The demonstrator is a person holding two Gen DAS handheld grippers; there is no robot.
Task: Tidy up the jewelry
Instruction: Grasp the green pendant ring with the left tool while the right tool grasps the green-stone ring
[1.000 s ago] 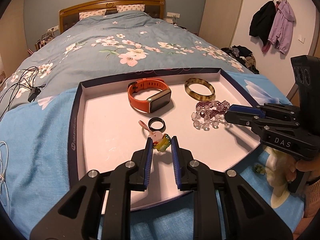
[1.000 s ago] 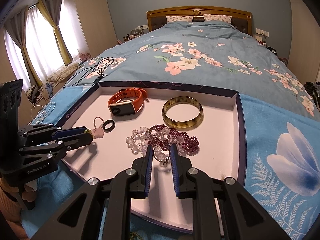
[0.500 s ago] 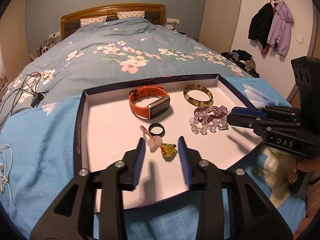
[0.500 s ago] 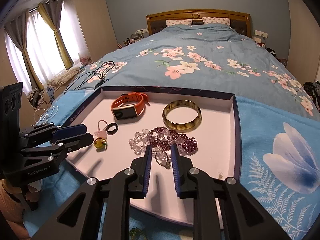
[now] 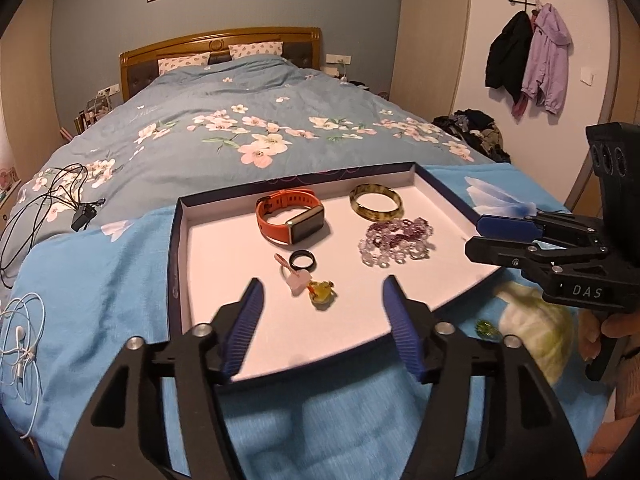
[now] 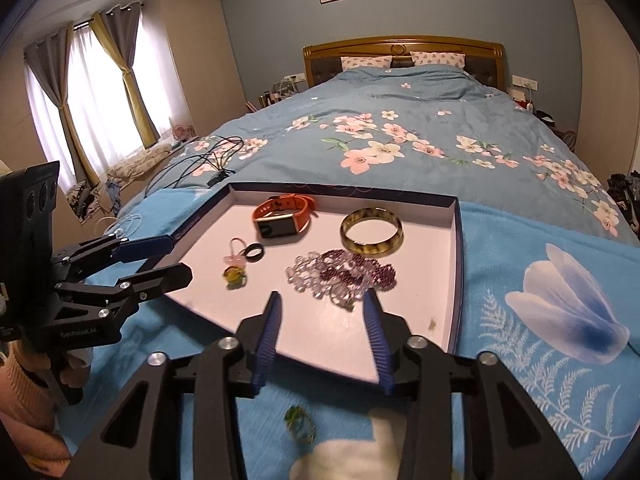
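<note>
My left gripper (image 5: 322, 318) and right gripper (image 6: 322, 330) have just been spreading, nothing between either's jaws. The yellow ring (image 5: 321, 291) lies loose in the tray (image 5: 182, 264), at five o'clock of the black ring (image 5: 303, 260), so each piece stays separate.

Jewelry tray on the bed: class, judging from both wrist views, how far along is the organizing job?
Done: orange watch, bangle, black ring, yellow ring and bead bracelets lie in the tray. In hand: nothing; left gripper and right gripper have just been opening, with nothing between the jaws. Left: a small green piece lies outside on the blue cloth.
</note>
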